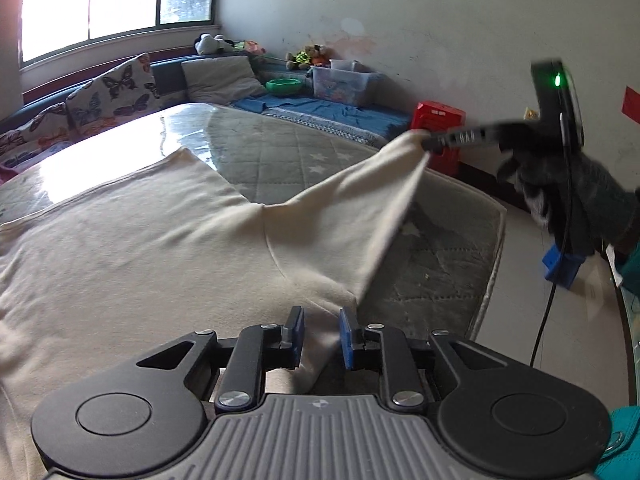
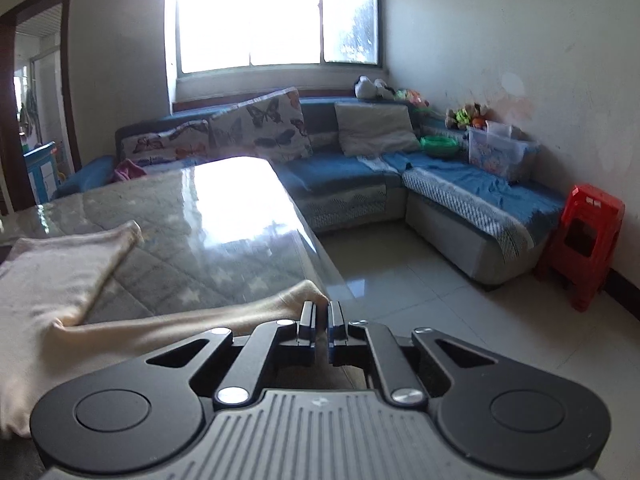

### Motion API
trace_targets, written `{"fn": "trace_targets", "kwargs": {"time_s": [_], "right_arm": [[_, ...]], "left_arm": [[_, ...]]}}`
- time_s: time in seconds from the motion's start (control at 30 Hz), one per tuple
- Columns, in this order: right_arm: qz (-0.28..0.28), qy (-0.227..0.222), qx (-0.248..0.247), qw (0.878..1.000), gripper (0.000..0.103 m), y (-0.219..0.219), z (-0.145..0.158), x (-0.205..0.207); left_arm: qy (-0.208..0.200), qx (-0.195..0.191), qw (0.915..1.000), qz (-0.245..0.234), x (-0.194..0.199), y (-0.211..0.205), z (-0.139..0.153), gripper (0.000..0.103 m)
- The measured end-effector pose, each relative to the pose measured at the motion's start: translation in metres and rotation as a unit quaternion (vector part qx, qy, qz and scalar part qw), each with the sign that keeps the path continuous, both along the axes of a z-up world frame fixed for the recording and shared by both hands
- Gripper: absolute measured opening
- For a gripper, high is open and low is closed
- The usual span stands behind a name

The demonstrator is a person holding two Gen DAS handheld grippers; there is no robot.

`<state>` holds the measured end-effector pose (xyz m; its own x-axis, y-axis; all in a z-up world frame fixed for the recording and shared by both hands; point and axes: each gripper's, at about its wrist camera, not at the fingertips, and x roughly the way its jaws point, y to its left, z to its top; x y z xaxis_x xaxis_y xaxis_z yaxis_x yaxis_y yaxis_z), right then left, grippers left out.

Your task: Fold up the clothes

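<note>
Cream shirt [image 1: 140,240] lay spread on the table [image 1: 280,148], right gripper [image 2: 322,314] pinched its sleeve, lifted taut, left gripper [image 1: 321,334] hovered half-open over cloth, gripping nothing.

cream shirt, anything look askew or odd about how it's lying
One sleeve is pulled up off the table, pinched in the right gripper; the other sleeve lies flat. The left gripper is open over the hem. Nothing looks damaged.

Your right gripper [image 1: 430,142] is motion-blurred in the left wrist view, so its jaws can't be read there. The cream garment [image 1: 140,248] runs off the left edge, and your own gripper body hides its near hem.
</note>
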<state>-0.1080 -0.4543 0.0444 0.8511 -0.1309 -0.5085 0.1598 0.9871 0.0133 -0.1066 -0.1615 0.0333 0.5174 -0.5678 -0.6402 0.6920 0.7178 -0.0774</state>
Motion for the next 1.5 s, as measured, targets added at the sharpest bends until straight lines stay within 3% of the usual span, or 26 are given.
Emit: {"fn": "trace_targets", "kwargs": {"time_s": [0.23, 0.5, 0.77, 0.9, 1.07, 1.13, 1.2, 1.5], "right_arm": [[0.092, -0.059, -0.053, 0.993, 0.004, 0.056, 0.063, -0.007], [0.244, -0.101, -0.092, 0.96, 0.004, 0.162, 0.109, 0.001], [0.392, -0.06, -0.097, 0.913, 0.004, 0.282, 0.084, 0.016], [0.439, -0.01, -0.094, 0.894, 0.004, 0.317, 0.052, 0.018], [0.469, 0.012, -0.094, 0.878, 0.011, 0.324, 0.032, 0.005], [0.465, 0.011, -0.095, 0.88, 0.016, 0.314, 0.034, -0.001], [0.454, 0.011, -0.097, 0.886, 0.034, 0.3, 0.037, -0.005], [0.357, 0.065, -0.119, 0.924, 0.048, 0.218, 0.015, -0.025]], "left_arm": [[-0.015, -0.038, 0.9979, 0.05, 0.001, 0.038, 0.017, 0.029], [-0.017, -0.062, 0.9881, 0.14, -0.001, 0.101, 0.02, 0.031], [-0.007, -0.08, 0.9781, 0.192, -0.014, 0.138, 0.013, 0.034], [-0.001, -0.082, 0.9745, 0.209, -0.016, 0.147, 0.009, 0.035], [0.004, -0.083, 0.9719, 0.22, -0.016, 0.15, 0.008, 0.035], [0.004, -0.084, 0.9711, 0.223, -0.015, 0.15, 0.009, 0.035], [0.004, -0.084, 0.9694, 0.231, -0.012, 0.15, 0.01, 0.035], [-0.008, -0.056, 0.9547, 0.292, 0.001, 0.152, 0.01, 0.035]]}}
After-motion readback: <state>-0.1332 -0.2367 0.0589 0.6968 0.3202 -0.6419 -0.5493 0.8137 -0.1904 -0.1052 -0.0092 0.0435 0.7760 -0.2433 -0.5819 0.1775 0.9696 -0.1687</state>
